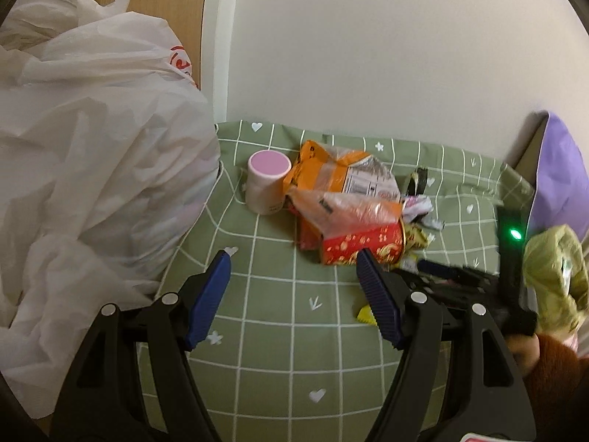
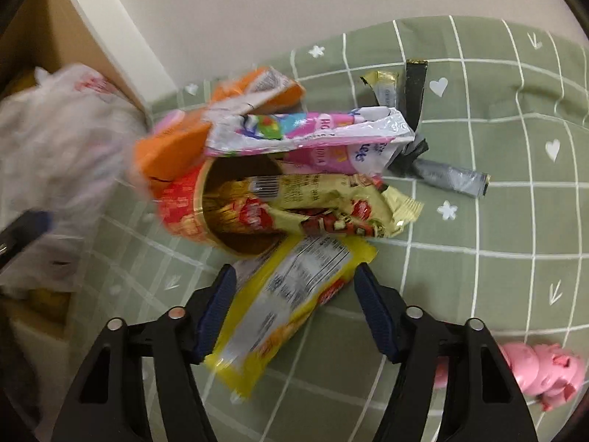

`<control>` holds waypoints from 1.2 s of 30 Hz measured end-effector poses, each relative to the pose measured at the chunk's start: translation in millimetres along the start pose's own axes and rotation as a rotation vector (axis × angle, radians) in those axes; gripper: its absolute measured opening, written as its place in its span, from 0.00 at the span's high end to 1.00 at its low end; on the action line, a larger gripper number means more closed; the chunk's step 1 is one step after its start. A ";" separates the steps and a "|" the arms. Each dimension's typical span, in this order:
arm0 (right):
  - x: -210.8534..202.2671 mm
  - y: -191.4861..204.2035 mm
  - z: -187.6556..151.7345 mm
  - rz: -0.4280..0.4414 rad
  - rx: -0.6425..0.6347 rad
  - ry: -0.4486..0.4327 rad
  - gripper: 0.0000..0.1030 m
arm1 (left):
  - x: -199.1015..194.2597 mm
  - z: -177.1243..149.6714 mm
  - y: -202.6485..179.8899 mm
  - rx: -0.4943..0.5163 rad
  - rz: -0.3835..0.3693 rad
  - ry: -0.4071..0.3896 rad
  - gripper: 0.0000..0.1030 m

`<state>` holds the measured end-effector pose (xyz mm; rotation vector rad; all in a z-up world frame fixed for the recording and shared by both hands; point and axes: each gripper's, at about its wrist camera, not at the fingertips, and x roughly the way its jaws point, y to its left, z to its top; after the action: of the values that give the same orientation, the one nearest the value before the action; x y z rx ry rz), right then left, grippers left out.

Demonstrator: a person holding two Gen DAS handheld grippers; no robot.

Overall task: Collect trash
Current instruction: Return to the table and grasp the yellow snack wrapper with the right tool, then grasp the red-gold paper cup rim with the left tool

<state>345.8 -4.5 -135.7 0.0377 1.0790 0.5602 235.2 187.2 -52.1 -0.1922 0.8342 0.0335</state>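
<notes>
Left wrist view is showing the left gripper (image 1: 294, 259) hanging over a green cloth (image 1: 272, 339) printed with a white grid, hearts and stars; its ribbed blue jaws are standing spread with nothing between them. A crinkled white plastic bag (image 1: 92, 169), thin and billowy, is bulging at the left edge of the cloth. Farther back, a squat white jar (image 1: 264, 182) with a flat pink lid is standing upright, touching a crumpled orange wrapper (image 1: 331, 173). A red cylindrical can (image 1: 362, 245) with gold print is lying on its side in front of that wrapper.

Right wrist view is showing the right gripper (image 2: 292, 274) straddling a glossy yellow wrapper (image 2: 283, 305) with a white label; the jaws are spread either side of it, the left pad looking to touch its edge and the right one standing clear. The can's open mouth (image 2: 239, 213) is facing the camera, a gold foil wrapper (image 2: 324, 210) spilling out of it. A shiny pink wrapper (image 2: 313, 136) is lying over the can's top. A grey sachet (image 2: 449, 178) and a black strip (image 2: 416, 84) are lying flat on the cloth beyond. A pink plastic toy (image 2: 537, 372) is sitting near the right edge.
</notes>
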 end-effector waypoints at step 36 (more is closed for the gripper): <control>-180.8 -108.9 -46.1 -0.129 0.147 -0.234 0.76 | 88.3 -8.6 -99.8 0.317 0.060 0.074 0.35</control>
<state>289.3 -190.6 -41.5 0.1578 0.8855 0.3496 298.7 83.6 -107.3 0.1303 0.9075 -0.0502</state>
